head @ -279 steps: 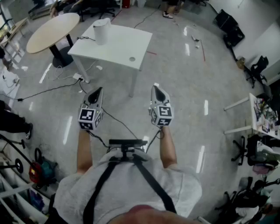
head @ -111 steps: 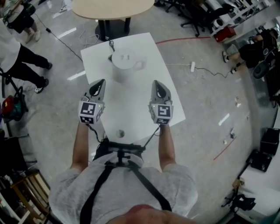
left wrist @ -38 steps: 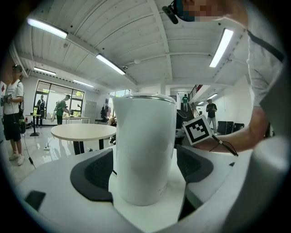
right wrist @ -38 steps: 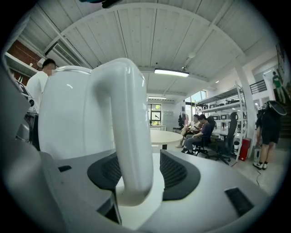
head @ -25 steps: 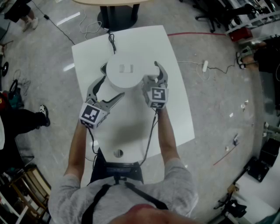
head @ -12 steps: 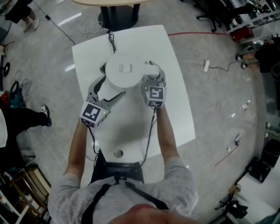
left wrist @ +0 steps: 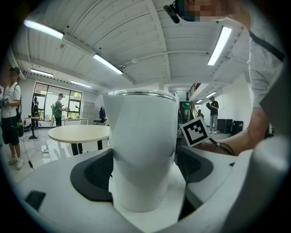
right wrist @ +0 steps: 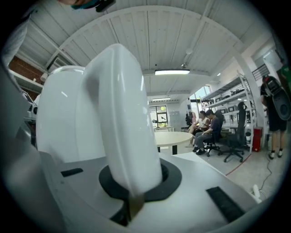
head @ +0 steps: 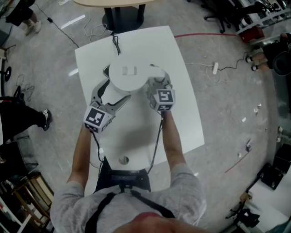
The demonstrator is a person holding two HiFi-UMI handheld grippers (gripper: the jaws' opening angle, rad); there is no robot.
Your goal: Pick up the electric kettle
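Standing upright, the glossy white cylindrical kettle [head: 129, 76] points its handle [right wrist: 122, 127] rightward. Right gripper [head: 158, 83] just clamped that handle; left gripper [head: 117, 89] gapes around the body.

In the head view the electric kettle [head: 129, 77] shows mostly its lid, and the right gripper [head: 158, 84] covers part of its handle [head: 157, 71]. Whether the left gripper [head: 111, 93] presses the kettle's sides cannot be told. The round table [head: 109, 3] is cut off at the top. A small round thing [head: 123, 159] on the white table [head: 182, 118] is too small to name.
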